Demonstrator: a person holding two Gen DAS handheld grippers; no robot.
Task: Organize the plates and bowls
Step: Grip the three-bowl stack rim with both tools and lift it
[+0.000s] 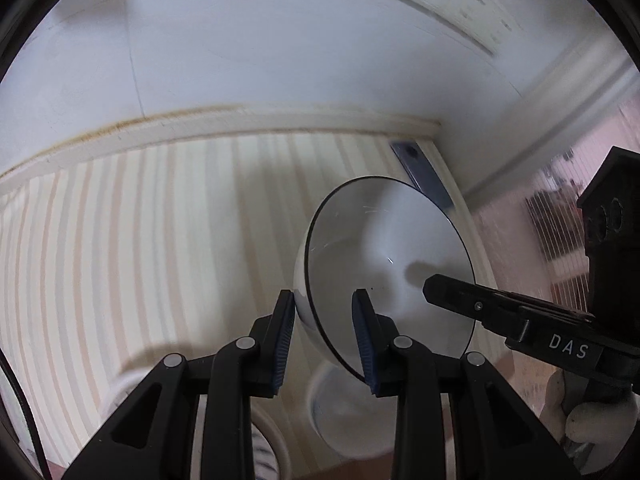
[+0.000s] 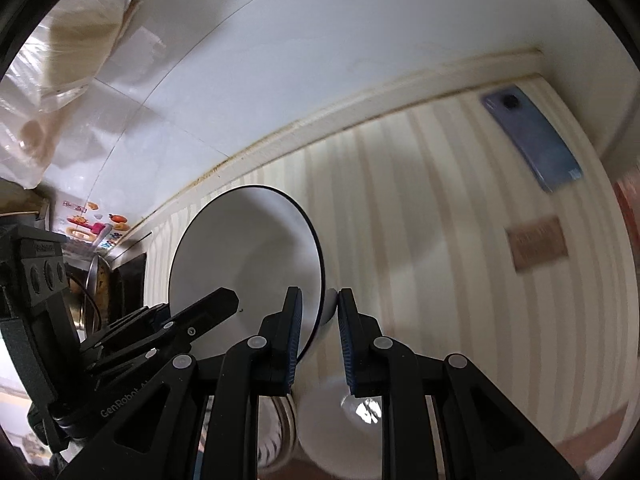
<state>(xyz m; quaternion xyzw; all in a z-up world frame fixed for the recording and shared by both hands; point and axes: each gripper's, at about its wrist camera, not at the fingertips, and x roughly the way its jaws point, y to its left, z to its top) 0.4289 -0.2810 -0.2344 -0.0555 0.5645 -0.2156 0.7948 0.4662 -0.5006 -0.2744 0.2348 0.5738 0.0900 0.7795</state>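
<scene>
You hold the white bowl (image 1: 384,256) by opposite rims, left gripper (image 1: 326,312) and right gripper (image 2: 320,312) both clamped; glazed, brittle, slippery.

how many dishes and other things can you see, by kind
white bowls: 2, one held up by both grippers, one below it
striped dish: 1, partly hidden
phone: 1
brown card: 1
total: 5
</scene>
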